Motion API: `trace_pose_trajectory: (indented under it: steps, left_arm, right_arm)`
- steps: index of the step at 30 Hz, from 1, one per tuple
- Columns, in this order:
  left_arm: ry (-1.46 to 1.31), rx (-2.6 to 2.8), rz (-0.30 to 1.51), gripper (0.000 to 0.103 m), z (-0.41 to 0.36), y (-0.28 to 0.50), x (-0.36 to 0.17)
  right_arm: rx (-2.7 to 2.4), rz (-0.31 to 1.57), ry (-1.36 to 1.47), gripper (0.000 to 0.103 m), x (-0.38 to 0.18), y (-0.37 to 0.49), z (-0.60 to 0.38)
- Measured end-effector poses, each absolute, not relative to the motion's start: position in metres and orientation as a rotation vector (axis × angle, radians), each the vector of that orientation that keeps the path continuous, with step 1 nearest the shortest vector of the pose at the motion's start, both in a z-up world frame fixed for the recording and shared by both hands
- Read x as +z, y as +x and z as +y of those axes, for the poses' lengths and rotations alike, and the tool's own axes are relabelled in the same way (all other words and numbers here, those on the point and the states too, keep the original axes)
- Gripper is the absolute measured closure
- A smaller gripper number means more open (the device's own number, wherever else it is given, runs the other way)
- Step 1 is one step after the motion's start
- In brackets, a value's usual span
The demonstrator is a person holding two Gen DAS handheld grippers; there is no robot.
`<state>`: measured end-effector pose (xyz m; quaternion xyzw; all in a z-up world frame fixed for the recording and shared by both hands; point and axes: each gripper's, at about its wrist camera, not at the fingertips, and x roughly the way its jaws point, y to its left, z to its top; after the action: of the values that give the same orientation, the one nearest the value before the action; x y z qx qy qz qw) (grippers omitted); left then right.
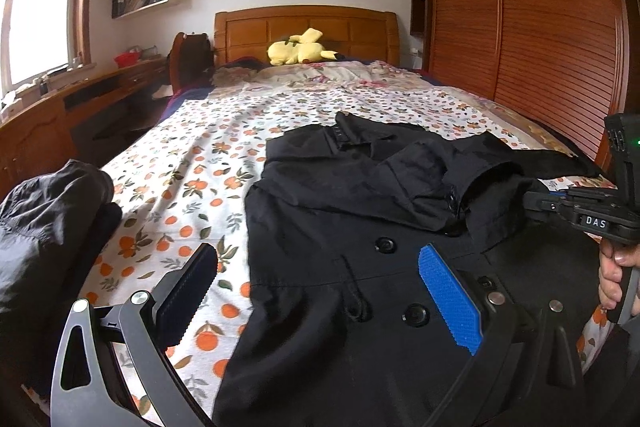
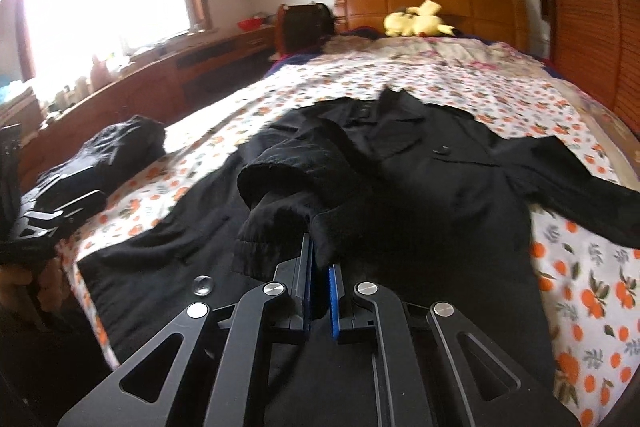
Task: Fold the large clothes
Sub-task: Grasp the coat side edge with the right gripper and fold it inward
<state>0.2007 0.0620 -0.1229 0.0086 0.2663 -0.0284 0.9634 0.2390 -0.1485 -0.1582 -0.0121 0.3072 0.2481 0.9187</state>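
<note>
A black button-front coat [image 1: 340,211] lies spread on the bed, collar toward the headboard. Its left sleeve is folded across the chest. My left gripper [image 1: 316,291] is open and empty, just above the coat's lower front, blue pad [image 1: 448,303] on the right. My right gripper [image 2: 320,287] is shut on the coat's sleeve cuff [image 2: 280,195] and holds it over the coat [image 2: 440,187]. The right gripper also shows at the right edge of the left wrist view [image 1: 592,215]. The other sleeve [image 2: 580,195] lies stretched out to the right.
The bed has an orange-print sheet [image 1: 180,187] and a wooden headboard [image 1: 308,31] with a yellow plush toy [image 1: 298,51]. A dark bundle of clothes [image 1: 52,219] lies at the bed's left edge. A desk [image 1: 80,95] stands left, a wardrobe [image 1: 520,7] right.
</note>
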Motion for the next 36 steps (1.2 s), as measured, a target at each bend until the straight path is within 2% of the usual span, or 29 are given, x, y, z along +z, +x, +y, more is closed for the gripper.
trace_pose_trajectory:
  steps: [3, 5, 8, 10, 12, 20, 26, 29, 31, 36]
  left_arm:
    - [0.023, -0.068, 0.542, 0.002, 0.054, 0.204, -0.124]
    - [0.026, -0.073, 0.544, 0.002, 0.05, 0.205, -0.125]
    - [0.03, -0.081, 0.546, 0.002, 0.044, 0.207, -0.126]
    - [0.034, -0.086, 0.548, 0.002, 0.041, 0.209, -0.127]
    - [0.038, -0.089, 0.549, 0.002, 0.037, 0.21, -0.127]
    - [0.045, -0.108, 0.553, 0.002, 0.027, 0.213, -0.13]
    - [0.055, -0.125, 0.557, 0.002, 0.018, 0.213, -0.132]
    - [0.059, -0.132, 0.56, 0.002, 0.015, 0.214, -0.134]
    - [0.062, -0.134, 0.561, 0.002, 0.014, 0.214, -0.135]
    - [0.063, -0.138, 0.563, 0.002, 0.013, 0.214, -0.135]
  right_arm:
    - [0.479, 0.635, -0.033, 0.096, -0.161, 0.239, -0.157]
    - [0.451, 0.627, -0.053, 0.091, -0.162, 0.237, -0.162]
    - [0.402, 0.605, -0.086, 0.078, -0.161, 0.234, -0.167]
    - [0.36, 0.575, -0.107, 0.059, -0.158, 0.231, -0.173]
    - [0.33, 0.545, -0.123, 0.052, -0.155, 0.229, -0.177]
    - [0.376, 0.504, -0.118, 0.052, -0.151, 0.22, -0.173]
    - [0.443, 0.568, -0.13, 0.051, -0.169, 0.223, -0.15]
    - [0.45, 0.598, -0.141, 0.044, -0.179, 0.226, -0.141]
    - [0.454, 0.615, -0.152, 0.037, -0.186, 0.227, -0.135]
    - [0.44, 0.654, -0.205, 0.031, -0.202, 0.234, -0.121]
